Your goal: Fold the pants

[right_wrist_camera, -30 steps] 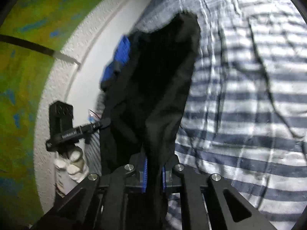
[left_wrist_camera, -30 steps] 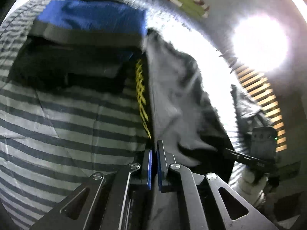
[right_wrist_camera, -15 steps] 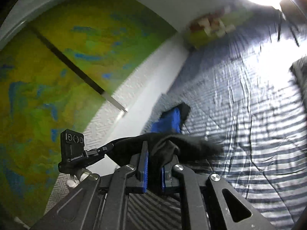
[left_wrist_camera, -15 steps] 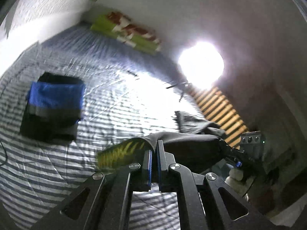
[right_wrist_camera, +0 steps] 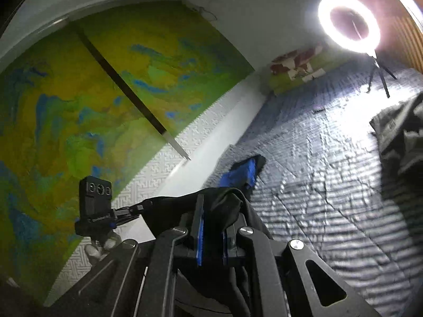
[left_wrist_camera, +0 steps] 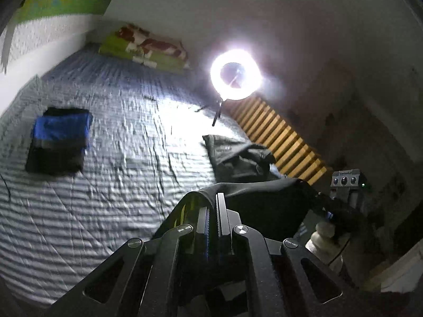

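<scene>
Jaws: left gripper [left_wrist_camera: 213, 206] and right gripper [right_wrist_camera: 211, 227] each pinch the black pants [left_wrist_camera: 264, 198].
Bed [left_wrist_camera: 119, 185]: holds folded blue-and-black clothes [left_wrist_camera: 59, 138].

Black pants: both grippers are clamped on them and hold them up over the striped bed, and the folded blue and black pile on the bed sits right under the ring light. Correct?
Not quite. The left gripper and right gripper do clamp the black pants above the striped bed, but the left wrist view shows the folded blue and black pile far from the ring light, near the opposite edge by the wall.
</scene>
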Demonstrator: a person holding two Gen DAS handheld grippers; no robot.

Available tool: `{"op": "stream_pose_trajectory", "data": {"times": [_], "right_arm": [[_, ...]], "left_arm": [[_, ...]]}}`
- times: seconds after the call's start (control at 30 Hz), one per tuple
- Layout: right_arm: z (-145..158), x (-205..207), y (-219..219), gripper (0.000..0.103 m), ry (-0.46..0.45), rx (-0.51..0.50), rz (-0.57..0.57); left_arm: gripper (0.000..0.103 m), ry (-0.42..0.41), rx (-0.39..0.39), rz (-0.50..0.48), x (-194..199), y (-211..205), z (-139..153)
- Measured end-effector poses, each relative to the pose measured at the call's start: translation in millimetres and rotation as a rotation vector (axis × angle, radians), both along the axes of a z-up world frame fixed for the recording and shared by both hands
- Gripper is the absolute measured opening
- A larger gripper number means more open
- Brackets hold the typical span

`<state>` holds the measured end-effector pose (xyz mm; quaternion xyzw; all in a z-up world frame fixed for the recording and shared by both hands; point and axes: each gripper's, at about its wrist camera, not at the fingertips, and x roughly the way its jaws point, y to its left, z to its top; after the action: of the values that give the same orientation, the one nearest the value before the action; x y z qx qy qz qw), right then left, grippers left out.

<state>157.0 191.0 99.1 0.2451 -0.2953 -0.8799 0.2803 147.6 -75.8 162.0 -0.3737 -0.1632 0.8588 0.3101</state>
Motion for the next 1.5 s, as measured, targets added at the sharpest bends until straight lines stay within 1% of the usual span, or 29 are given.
{"op": "stream_pose_trajectory", "data": {"times": [0.03, 0.1, 0.13, 0.17, 0.23, 0.3, 0.37, 0.5, 0.53, 0.67, 0.7, 0.73, 0.8, 0.87, 0.9, 0.93, 0.97, 1.0, 1.03, 1.1, 1.17, 1.2, 1.27, 1.37, 1.43, 1.5], "right_arm": [[-11.7, -4.7, 0.7, 0.009, -0.025, 0.013, -0.006], [-32.5, -19.0, 1.3, 0.009, -0.073, 0.022, -0.018], [-50.5, -33.7, 4.4, 0.009, -0.123, 0.006, -0.027], [-63.5, -45.3, 6.4, 0.009, -0.155, -0.005, -0.033], [-90.1, -72.7, 9.3, 0.009, -0.207, -0.003, -0.059], [-114.8, -103.0, 14.0, 0.009, -0.252, -0.018, -0.068], [-137.4, -136.4, 15.1, 0.009, -0.292, -0.016, -0.081], [-174.7, -192.4, 16.3, 0.009, -0.357, 0.005, -0.097], [-181.2, -199.9, 17.1, 0.009, -0.369, 0.007, -0.101], [-209.0, -234.8, 17.8, 0.009, -0.424, 0.034, -0.114], [-213.7, -240.9, 16.1, 0.01, -0.437, 0.053, -0.111], [-219.2, -248.0, 14.0, 0.012, -0.462, 0.08, -0.107], [-227.7, -258.0, 13.1, 0.014, -0.522, 0.129, -0.106], [-227.2, -256.6, 17.8, 0.018, -0.544, 0.117, -0.106], [-223.3, -252.3, 21.4, 0.022, -0.54, 0.119, -0.106], [-217.2, -246.6, 24.4, 0.027, -0.528, 0.129, -0.114], [-211.5, -240.3, 27.8, 0.03, -0.511, 0.139, -0.119], [-205.1, -233.7, 30.4, 0.034, -0.492, 0.147, -0.123], [-197.4, -225.4, 32.9, 0.037, -0.472, 0.156, -0.131], [-184.8, -206.3, 36.8, 0.037, -0.436, 0.17, -0.135], [-175.6, -191.4, 34.9, 0.037, -0.428, 0.187, -0.124], [-173.7, -184.0, 33.2, 0.037, -0.426, 0.196, -0.121], [-175.3, -163.5, 29.6, 0.037, -0.439, 0.207, -0.112], [-192.8, -141.8, 20.6, 0.037, -0.498, 0.164, -0.069], [-204.8, -130.5, 12.1, 0.037, -0.537, 0.172, -0.035], [-210.9, -123.0, 5.3, 0.037, -0.552, 0.186, -0.014]], "left_arm": [[0.003, -0.021, 0.0, -0.006, -2.9, 1.2, -10.2], [0.003, -0.075, -0.015, 0.004, -23.8, 2.5, -38.3], [0.003, -0.112, -0.008, 0.005, -38.7, 2.2, -54.0], [0.003, -0.134, -0.008, 0.009, -53.2, 1.6, -67.0], [0.003, -0.191, -0.008, 0.029, -93.2, -1.6, -97.9], [0.003, -0.235, -0.007, 0.048, -130.2, -4.3, -121.7], [0.003, -0.266, -0.023, 0.065, -165.2, -5.7, -143.6], [0.003, -0.346, -0.018, 0.096, -239.0, -9.7, -193.9], [0.003, -0.362, -0.025, 0.102, -252.8, -9.7, -206.3], [0.003, -0.416, -0.07, 0.12, -292.5, -5.9, -249.1], [0.004, -0.438, -0.077, 0.121, -301.5, -4.8, -260.6], [0.004, -0.46, -0.083, 0.118, -307.7, -3.7, -268.8], [0.005, -0.512, -0.093, 0.13, -319.3, -4.9, -285.6], [0.009, -0.52, -0.092, 0.129, -321.1, -7.5, -289.4], [0.014, -0.506, -0.105, 0.131, -319.0, -9.6, -286.7], [0.028, -0.493, -0.121, 0.145, -316.3, -12.4, -282.7], [0.037, -0.477, -0.13, 0.158, -313.3, -16.5, -277.5], [0.054, -0.461, -0.125, 0.17, -309.4, -22.0, -270.8], [0.061, -0.449, -0.116, 0.181, -305.5, -26.8, -264.1], [0.06, -0.425, -0.112, 0.196, -292.0, -33.0, -246.7], [0.06, -0.389, -0.136, 0.179, -268.8, -30.1, -230.8], [0.06, -0.38, -0.138, 0.155, -252.7, -26.0, -223.2], [0.06, -0.378, -0.153, 0.105, -221.3, -15.6, -219.0], [0.059, -0.424, -0.175, 0.029, -178.6, 0.9, -227.0], [0.059, -0.456, -0.188, 0.013, -159.3, 7.4, -237.5], [0.059, -0.477, -0.185, 0.011, -146.7, 11.8, -246.3]]}}
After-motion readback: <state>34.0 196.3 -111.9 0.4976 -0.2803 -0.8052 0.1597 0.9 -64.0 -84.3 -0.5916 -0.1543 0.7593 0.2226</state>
